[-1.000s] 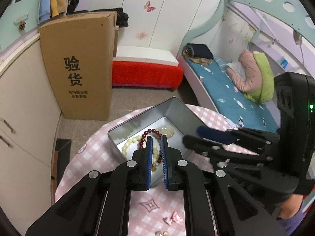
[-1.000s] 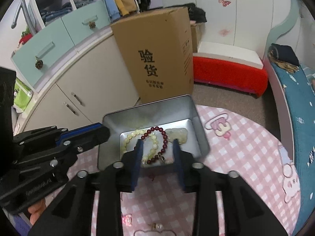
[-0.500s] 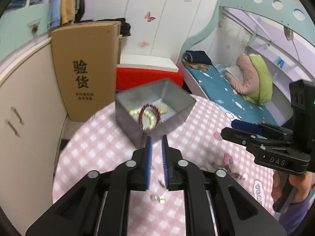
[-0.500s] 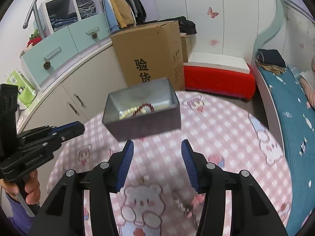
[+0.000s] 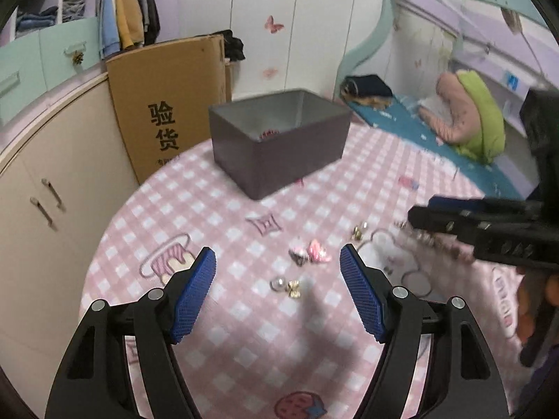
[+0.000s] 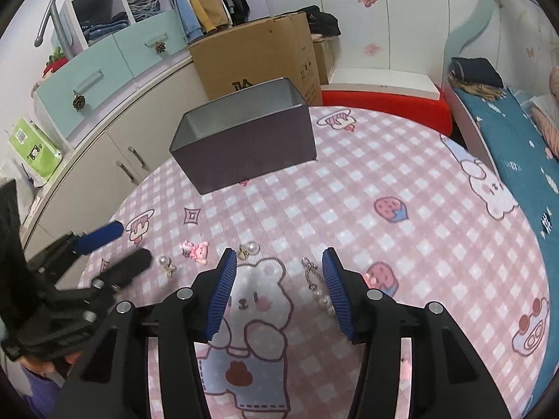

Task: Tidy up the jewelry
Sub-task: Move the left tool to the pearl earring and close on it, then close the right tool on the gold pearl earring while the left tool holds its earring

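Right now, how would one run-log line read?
left tool: opening, empty, above earrings | right tool: open, empty, beside pearl chain | metal box: behind

I see open bench (image 6: pixel 401 244) ahead of both grippers. The grey box (image 6: pixel 244 153) blocks the far side; small trinkets (image 5: pixel 309 255) litter the middle.

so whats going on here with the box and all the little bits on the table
A person holds tongs in each hand over a pink checked tablecloth, sorting jewelry into a grey tin box. Both tongs are empty; the left tongs are opening above pearl earrings and a pink charm. The right tongs hover open beside a pearl chain.
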The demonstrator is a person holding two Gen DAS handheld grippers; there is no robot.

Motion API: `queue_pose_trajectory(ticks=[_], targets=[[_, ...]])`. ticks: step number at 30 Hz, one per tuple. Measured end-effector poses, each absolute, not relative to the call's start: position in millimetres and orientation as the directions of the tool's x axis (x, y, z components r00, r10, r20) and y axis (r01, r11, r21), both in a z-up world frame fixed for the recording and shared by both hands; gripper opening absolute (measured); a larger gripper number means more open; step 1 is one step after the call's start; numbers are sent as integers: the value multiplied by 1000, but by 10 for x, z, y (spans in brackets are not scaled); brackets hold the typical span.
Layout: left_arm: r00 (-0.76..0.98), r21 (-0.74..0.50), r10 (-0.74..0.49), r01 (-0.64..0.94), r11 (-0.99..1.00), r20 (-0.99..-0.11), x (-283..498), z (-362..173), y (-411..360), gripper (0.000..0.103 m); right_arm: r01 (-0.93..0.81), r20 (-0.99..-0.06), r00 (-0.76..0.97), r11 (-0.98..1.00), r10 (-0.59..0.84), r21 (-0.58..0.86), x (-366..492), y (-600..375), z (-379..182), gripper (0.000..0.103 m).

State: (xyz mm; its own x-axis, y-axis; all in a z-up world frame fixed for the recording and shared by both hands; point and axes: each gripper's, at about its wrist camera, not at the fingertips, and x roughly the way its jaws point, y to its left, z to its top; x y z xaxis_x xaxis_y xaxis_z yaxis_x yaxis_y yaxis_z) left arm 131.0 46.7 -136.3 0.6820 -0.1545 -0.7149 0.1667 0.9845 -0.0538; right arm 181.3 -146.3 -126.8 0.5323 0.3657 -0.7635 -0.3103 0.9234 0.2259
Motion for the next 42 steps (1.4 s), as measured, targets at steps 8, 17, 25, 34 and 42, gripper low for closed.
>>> queue_pose_trajectory(ticks=[8, 17, 25, 34, 42], targets=[[610, -59, -159, 180, 982, -776, 1397, -1613, 440, 51, -313, -771, 518, 921, 370, 231, 1810, -1467, -1319, 51], [609, -43, -140, 171, 984, -781, 1459, -1655, 441, 32, -326, -781, 502, 918, 372, 227, 1843, -1414, -1376, 52], [608, -47, -145, 174, 984, -780, 1466, -1647, 519, 14, -350, -790, 491, 914, 367, 207, 1865, -1301, -1402, 52], [600, -112, -201, 182, 977, -774, 1447, -1604, 625, 11, -424, -812, 491, 901, 317, 96, 1869, -1020, -1467, 52], [621, -118, -200, 172, 978, -758, 1443, -1487, 720, 11, -450, -812, 508, 892, 287, 34, 1977, -855, -1510, 51]])
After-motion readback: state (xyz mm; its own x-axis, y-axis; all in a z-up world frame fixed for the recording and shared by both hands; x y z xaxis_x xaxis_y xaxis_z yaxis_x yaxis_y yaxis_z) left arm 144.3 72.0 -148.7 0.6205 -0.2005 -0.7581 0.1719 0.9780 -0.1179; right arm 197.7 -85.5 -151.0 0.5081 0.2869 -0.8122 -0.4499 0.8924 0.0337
